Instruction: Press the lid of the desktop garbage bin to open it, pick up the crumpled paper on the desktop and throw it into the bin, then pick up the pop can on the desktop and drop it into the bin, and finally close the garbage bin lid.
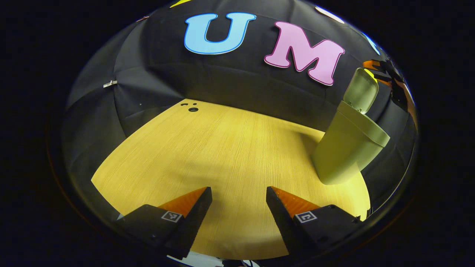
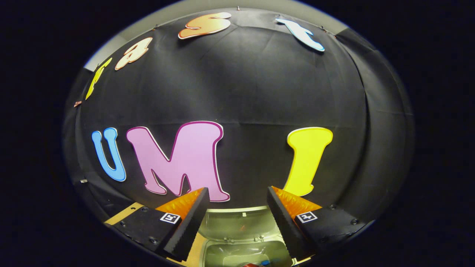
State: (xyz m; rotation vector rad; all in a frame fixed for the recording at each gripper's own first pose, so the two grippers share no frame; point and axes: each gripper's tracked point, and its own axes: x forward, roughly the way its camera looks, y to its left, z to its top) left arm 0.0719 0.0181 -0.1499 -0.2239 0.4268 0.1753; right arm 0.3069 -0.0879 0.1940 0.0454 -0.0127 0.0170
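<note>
Nearest the lens in the left gripper view, we see the left gripper (image 1: 239, 194) with its two fingers spread apart and nothing between them; it hangs released above the bare wooden table (image 1: 222, 148). We note that the lower ends of both fingers are cut off by the edge of the view.

Farther off and to the right in the same view, we see the bin (image 1: 347, 148), a pale green tapered container standing on the table near its far right edge. Its lid (image 1: 360, 90) is raised and stands upright at the back of the rim, hinged there. From this angle we cannot see inside the bin. Past the lid, at the very edge of the view, part of the right gripper (image 1: 393, 79) shows, distorted and too small for us to judge its state there.

In the right gripper view, we see that gripper's fingers (image 2: 185, 215) spread apart with nothing held, so we report it as released. Between and below them we look down on the open bin (image 2: 241, 254) and the inner face of the raised lid (image 2: 237, 224). Only the upper part of the bin's cavity is in view. At the bottom edge we make out a small red and blue item (image 2: 256, 264) inside the bin; it is too cut off for us to identify.
</note>
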